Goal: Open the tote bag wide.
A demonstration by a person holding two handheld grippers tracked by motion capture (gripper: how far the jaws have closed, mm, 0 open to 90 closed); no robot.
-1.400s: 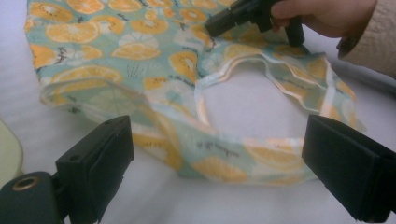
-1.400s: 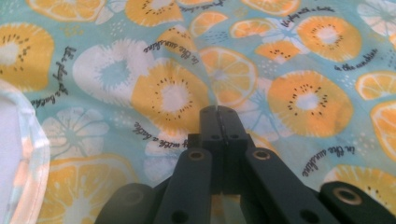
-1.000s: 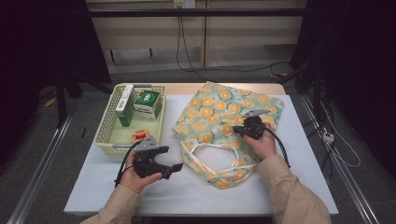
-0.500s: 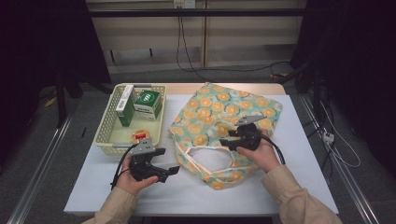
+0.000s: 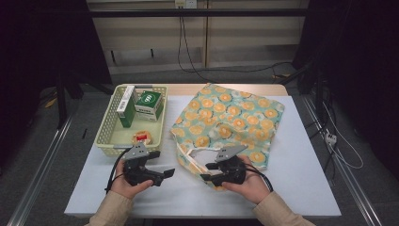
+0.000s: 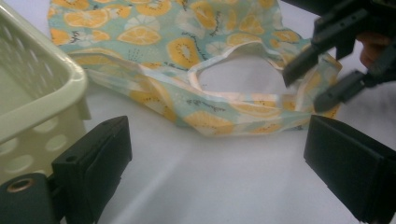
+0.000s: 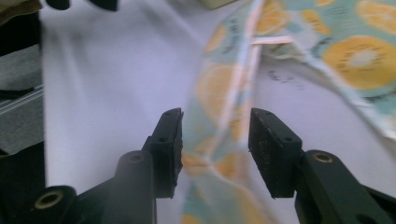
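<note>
Now my right gripper has been closing, jaws half-open astride the fruit-print bag's near handle edge; my left gripper, jaws wide, hovers over bare white table beside the basket.

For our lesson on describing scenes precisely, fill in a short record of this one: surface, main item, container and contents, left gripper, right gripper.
surface: white table
main item: fruit-print cloth bag, lying flat, handle loop toward the person
container: pale basket left of the bag, holding a green box, a tall carton, a small packet
left gripper: open, over bare table
right gripper: jaws have just been closing, handle strap between them, not yet pressed
</note>
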